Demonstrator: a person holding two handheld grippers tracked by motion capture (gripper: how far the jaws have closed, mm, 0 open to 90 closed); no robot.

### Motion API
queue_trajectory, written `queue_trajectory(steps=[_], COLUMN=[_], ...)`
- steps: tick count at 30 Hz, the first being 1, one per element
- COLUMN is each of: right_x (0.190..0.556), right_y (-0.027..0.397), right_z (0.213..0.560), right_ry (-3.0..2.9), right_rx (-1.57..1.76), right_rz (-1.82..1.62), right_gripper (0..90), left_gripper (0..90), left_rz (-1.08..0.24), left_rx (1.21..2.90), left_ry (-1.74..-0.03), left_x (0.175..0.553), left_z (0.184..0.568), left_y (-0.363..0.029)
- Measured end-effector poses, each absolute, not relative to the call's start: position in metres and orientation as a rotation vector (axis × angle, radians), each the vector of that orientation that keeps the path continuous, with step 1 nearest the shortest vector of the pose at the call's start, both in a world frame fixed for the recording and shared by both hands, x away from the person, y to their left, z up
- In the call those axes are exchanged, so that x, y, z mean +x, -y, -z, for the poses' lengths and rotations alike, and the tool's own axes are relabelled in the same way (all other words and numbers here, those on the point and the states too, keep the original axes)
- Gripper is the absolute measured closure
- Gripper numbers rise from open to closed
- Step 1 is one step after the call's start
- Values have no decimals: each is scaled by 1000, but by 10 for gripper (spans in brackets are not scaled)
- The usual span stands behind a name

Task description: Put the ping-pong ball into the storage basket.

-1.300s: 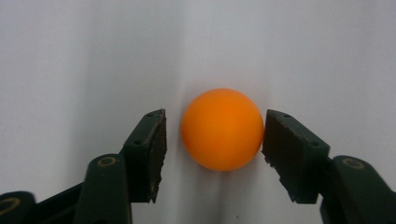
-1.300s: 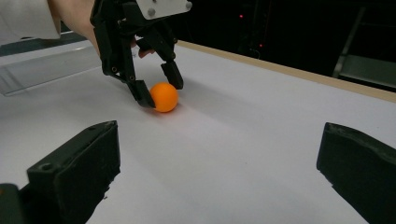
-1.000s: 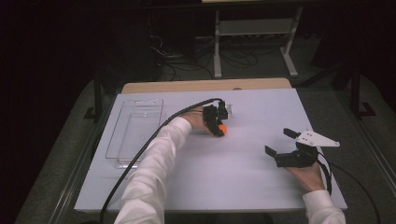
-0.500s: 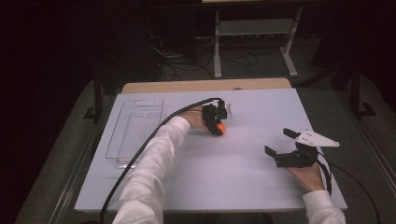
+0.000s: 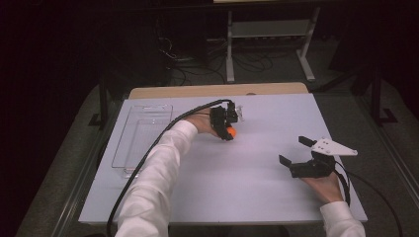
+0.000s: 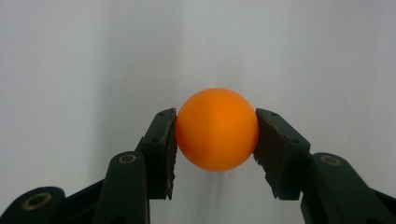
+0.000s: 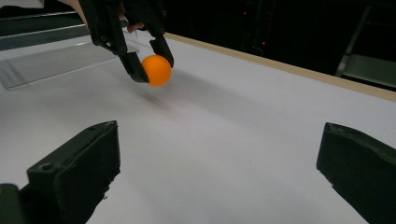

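Near the middle of the bench (image 5: 237, 197), your left tool (image 5: 228, 134) is clamped on the orange ball (image 6: 217, 129), one pad on each side at about the ball's widest line, as the left gripper view shows. In the right gripper view the ball (image 7: 157, 70) hangs just clear of the white surface, with its shadow beneath it, so the lift looks under way.

The ball is smooth and round, so it will probably slip if you ease the squeeze or jerk your wrist. Hold the pressure even, raise it straight, and carry it level. The clear plastic tray (image 5: 129, 148) lies at the left edge of the bench, apart from the ball; it is the likely place to set it down. If so, bring the ball low over the tray's floor before you release, or it may bounce and roll.

Your right tool (image 5: 297, 154) rests near the right side of the bench with its jaws apart and nothing between them; leave it there, well out of the path.
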State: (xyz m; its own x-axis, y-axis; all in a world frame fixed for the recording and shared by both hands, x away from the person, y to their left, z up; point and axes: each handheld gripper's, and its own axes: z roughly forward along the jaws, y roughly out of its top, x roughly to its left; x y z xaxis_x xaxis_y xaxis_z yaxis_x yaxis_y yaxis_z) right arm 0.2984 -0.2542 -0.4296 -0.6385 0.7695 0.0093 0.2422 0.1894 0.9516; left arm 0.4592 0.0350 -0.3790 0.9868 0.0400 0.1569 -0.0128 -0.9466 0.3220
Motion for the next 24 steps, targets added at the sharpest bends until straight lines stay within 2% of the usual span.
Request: queue_trajectory(steps=[24], right_x=[298], right_y=[253], right_z=[429], right_ry=[-1995], right_rx=[942], right_rz=[-1465], right_gripper=[0], left_gripper=[510], left_rz=[-290], left_rx=[2761], left_ry=[-54], left_x=[444], left_z=[334], left_y=[-55])
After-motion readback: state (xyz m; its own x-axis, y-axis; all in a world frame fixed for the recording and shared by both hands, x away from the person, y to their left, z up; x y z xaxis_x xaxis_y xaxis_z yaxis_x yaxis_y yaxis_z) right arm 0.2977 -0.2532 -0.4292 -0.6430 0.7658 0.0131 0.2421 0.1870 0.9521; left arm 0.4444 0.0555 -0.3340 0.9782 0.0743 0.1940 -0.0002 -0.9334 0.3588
